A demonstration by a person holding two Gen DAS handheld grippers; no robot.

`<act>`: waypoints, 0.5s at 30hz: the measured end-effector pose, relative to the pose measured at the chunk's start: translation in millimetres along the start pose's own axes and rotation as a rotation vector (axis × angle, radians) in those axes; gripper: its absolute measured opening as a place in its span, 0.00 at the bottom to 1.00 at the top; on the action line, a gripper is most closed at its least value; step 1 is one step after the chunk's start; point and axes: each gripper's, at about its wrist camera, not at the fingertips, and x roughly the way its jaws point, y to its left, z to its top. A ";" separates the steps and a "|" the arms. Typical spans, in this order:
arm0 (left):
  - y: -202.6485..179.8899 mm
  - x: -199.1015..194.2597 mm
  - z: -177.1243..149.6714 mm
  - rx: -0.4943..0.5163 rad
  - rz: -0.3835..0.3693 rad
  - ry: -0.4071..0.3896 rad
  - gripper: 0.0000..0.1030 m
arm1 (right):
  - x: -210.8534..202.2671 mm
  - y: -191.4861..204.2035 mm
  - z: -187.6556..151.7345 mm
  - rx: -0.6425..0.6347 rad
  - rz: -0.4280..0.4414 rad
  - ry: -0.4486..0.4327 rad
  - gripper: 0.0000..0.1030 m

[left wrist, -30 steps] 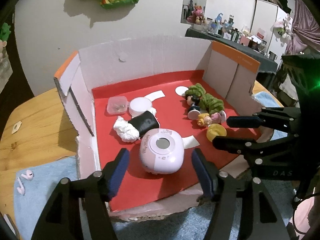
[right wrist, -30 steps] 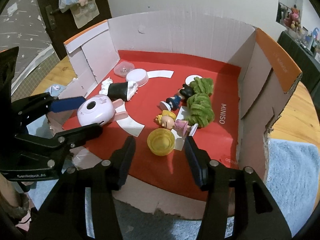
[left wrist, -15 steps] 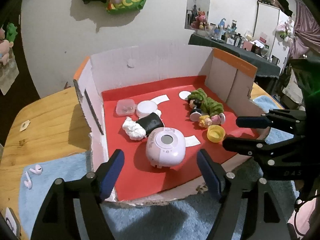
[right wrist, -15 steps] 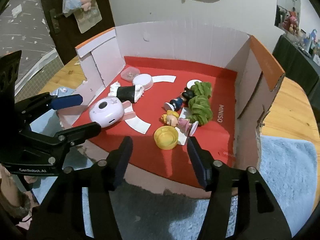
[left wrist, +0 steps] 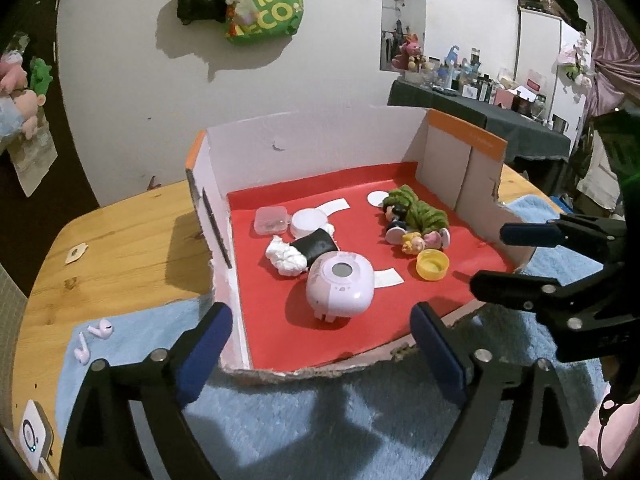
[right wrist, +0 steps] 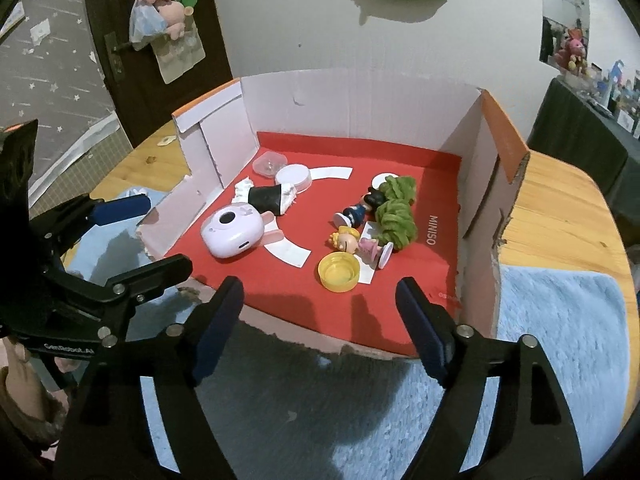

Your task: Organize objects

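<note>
A cardboard box with a red floor holds several things: a lilac round device, a black-and-white cloth toy, a white round lid, a clear small case, a yellow cap, small figurines and a green fuzzy toy. My left gripper is open and empty, in front of the box's torn front edge. My right gripper is open and empty, in front of the yellow cap. The lilac device lies left in the right wrist view.
The box sits on a blue fluffy mat on a wooden table. Two pink earbuds lie on the mat to the left. A white small device lies at the far left corner. A cluttered dark table stands behind.
Both grippers have pulled back from the box toward the mat. The lilac device and the yellow cap stay where they lay on the red floor.
</note>
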 end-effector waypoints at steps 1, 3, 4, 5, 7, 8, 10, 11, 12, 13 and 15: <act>0.5 -1.6 -0.8 -0.004 0.003 -0.005 1.00 | -2.6 0.4 -1.0 0.002 -0.001 -0.005 0.78; 0.6 -5.1 -2.3 -0.007 0.012 -0.017 1.00 | -6.8 1.1 -2.4 0.005 0.000 -0.012 0.82; 0.9 -6.3 -2.9 -0.009 0.015 -0.019 1.00 | -8.5 1.5 -3.1 0.006 -0.001 -0.015 0.83; 1.1 -7.7 -3.8 -0.012 0.016 -0.019 1.00 | -10.5 1.8 -3.7 0.007 -0.001 -0.019 0.83; 1.1 -10.3 -5.6 -0.018 0.014 -0.023 1.00 | -14.8 2.9 -5.3 0.009 -0.001 -0.026 0.83; 1.2 -12.1 -6.7 -0.019 0.018 -0.027 1.00 | -16.9 3.8 -6.0 0.010 -0.001 -0.029 0.83; 1.5 -14.3 -8.0 -0.021 0.026 -0.032 1.00 | -20.2 4.6 -7.2 0.010 -0.004 -0.035 0.90; 1.5 -15.7 -9.2 -0.025 0.026 -0.032 1.00 | -22.1 5.0 -7.9 0.010 -0.007 -0.039 0.93; 1.7 -16.7 -10.1 -0.027 0.024 -0.032 1.00 | -23.6 5.4 -8.2 0.010 -0.008 -0.044 0.93; 1.8 -17.6 -11.0 -0.030 0.023 -0.033 1.00 | -25.8 6.4 -9.2 0.010 -0.010 -0.049 0.93; 1.6 -20.4 -13.9 -0.033 0.027 -0.038 1.00 | -30.2 7.9 -11.2 0.013 -0.007 -0.056 0.93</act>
